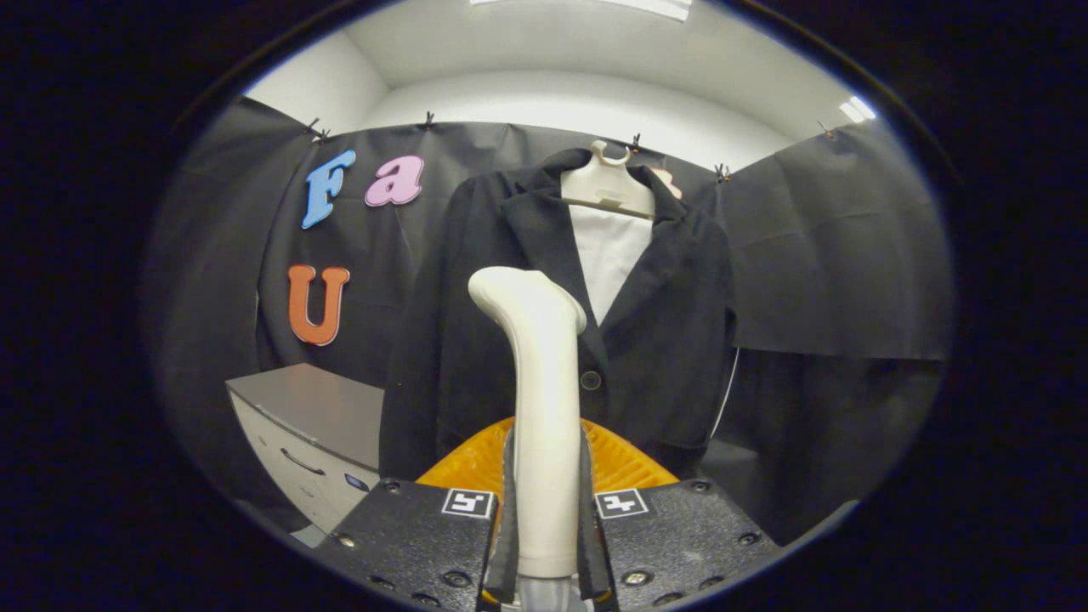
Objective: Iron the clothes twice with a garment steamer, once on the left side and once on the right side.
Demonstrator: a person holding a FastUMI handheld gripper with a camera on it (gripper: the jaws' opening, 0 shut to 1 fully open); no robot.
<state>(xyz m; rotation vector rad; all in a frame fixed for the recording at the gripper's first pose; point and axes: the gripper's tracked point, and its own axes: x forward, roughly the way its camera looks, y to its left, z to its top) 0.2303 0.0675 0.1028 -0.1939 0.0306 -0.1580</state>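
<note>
A dark jacket [663, 340] hangs on a pale hanger [608, 187] against the booth wall, with a white panel [608, 255] showing between its lapels and a button at its front. My gripper [546, 510] is shut on the handle of a cream garment steamer [540, 382], both fingers pressing its sides. The steamer stands upright between the fingers, its head bent toward the jacket's left half, near the lapel. Whether the head touches the cloth I cannot tell.
A grey cabinet [314, 425] with a drawer handle stands left of the jacket. An orange ribbed object [625, 463] lies just beyond the fingers, below the jacket's hem. Black cloth walls close the booth on all sides.
</note>
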